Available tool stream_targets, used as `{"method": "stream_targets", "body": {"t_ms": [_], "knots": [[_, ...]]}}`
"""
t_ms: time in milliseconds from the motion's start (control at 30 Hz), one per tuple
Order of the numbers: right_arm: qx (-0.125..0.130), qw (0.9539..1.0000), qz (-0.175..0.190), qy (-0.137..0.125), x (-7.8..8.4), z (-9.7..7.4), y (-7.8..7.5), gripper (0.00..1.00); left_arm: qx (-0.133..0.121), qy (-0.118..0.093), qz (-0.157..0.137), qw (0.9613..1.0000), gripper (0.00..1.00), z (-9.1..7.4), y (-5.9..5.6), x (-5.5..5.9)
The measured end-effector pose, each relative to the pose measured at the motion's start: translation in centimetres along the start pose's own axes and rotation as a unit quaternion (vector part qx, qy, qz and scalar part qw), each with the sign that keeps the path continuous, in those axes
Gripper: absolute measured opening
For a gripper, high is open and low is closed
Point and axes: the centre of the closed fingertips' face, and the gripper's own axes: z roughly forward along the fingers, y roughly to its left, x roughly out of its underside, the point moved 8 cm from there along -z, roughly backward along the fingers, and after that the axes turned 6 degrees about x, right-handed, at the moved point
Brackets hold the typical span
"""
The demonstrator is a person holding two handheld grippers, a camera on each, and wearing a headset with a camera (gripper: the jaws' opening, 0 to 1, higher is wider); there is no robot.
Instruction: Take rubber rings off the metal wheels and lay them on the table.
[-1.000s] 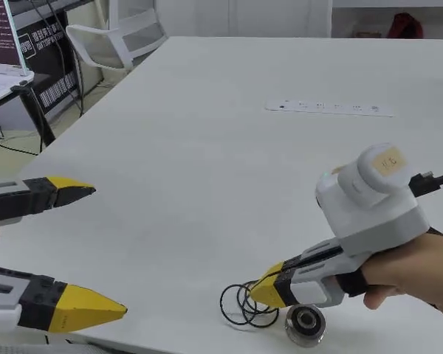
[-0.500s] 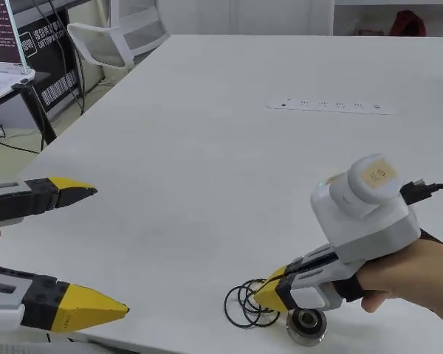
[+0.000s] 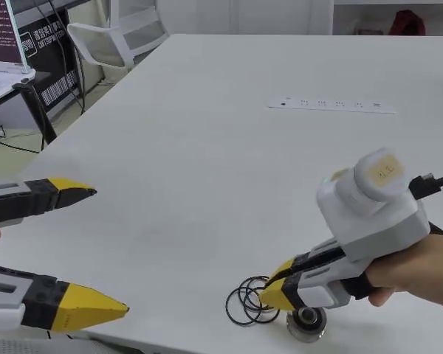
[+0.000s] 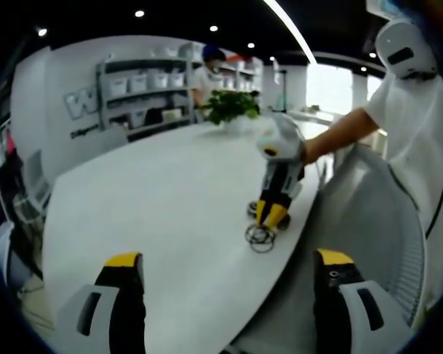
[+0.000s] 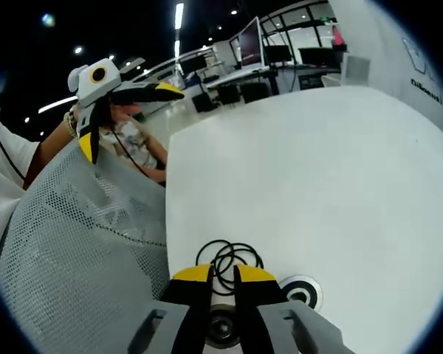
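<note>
Rubber rings (image 3: 247,304) heaped in a loose black tangle right at the tips of the right gripper (image 3: 270,295), flat on the white table (image 3: 207,147) near its front edge. Jaws drawn close, a slim gap between; whether nipped on a strand of the tangle, impossible to tell. Just beside, toward the holding hand, one metal wheel (image 3: 306,323) lying flat, partly tucked under the gripper, no ring to be made out on it. Well apart on the other side, left gripper (image 3: 81,249) hanging at the table edge, jaws spread wide, nothing between them.

Judged as the laying-down step: rings off and on the table, at least for this wheel. Next move likely calling for a clean let-go without dragging the tangle along, then a look for any wheel not yet stripped.

Right gripper view: wheel seen from above, clear of the jaws to one side, plus a second round shape low between the jaws, too dim to name, where the head view has the gripper body in the way. Same view: mesh chair back (image 5: 66,243) close along the table edge.
</note>
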Motion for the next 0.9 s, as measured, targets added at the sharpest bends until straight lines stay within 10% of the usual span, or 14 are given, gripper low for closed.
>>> {"method": "stream_targets", "body": {"t_ms": [900], "knots": [[0.033, 0.9943, -0.094, -0.039, -0.8, -6.7, 2.5, 0.46, 0.012, 0.002, 0.006, 0.9999, 0.97, 1.1, 0.1, 0.0]]}}
